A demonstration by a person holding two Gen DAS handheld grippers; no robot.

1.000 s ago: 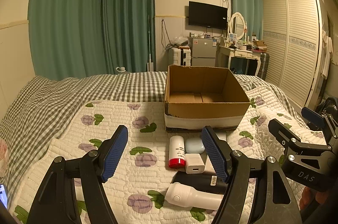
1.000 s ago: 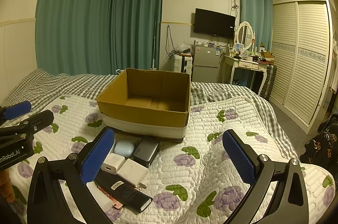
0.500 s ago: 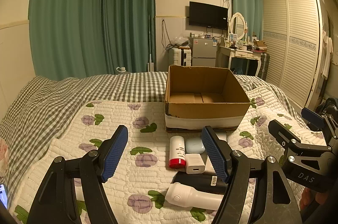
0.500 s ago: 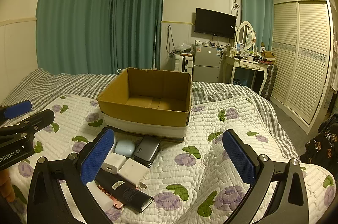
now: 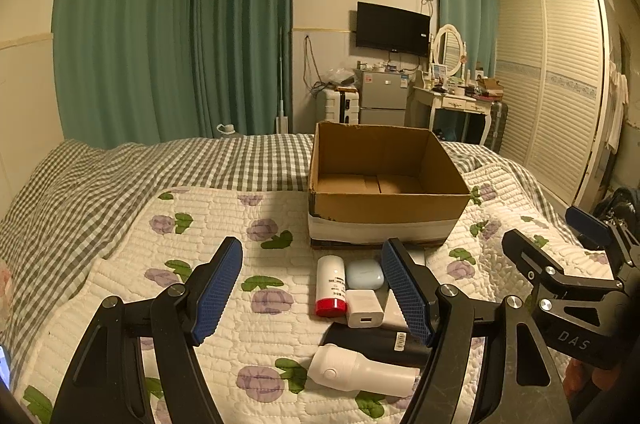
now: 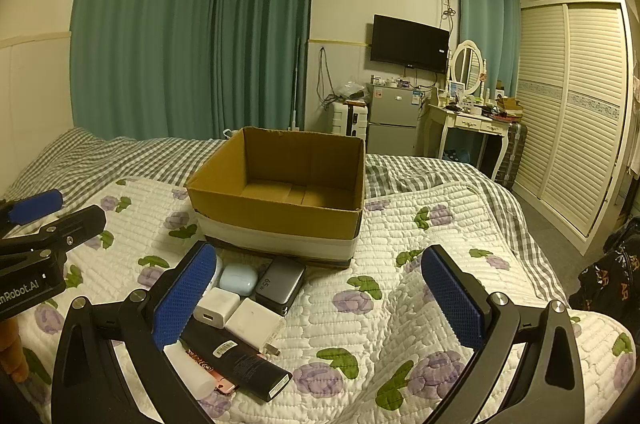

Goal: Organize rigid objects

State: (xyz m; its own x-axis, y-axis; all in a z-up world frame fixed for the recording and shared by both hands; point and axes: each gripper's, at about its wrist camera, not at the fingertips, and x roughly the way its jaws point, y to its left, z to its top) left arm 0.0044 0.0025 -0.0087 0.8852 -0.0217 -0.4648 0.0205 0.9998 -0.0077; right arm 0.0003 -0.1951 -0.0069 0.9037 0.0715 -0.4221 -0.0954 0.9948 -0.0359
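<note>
Cardboard box sits empty mid-frame on my bed quilt; small gadgets cluster below it. Left hand-held gripper and right hand-held gripper both hang spread, holding nothing.

Before me on the quilt: an open brown cardboard box, upright, white band round its base. Just in front of it, clustered: white cylindrical bottle with red cap lying flat; pale blue rounded earbud case; white cube charger; grey power bank; flat white adapter; black rectangular bar; white handheld device.
</note>
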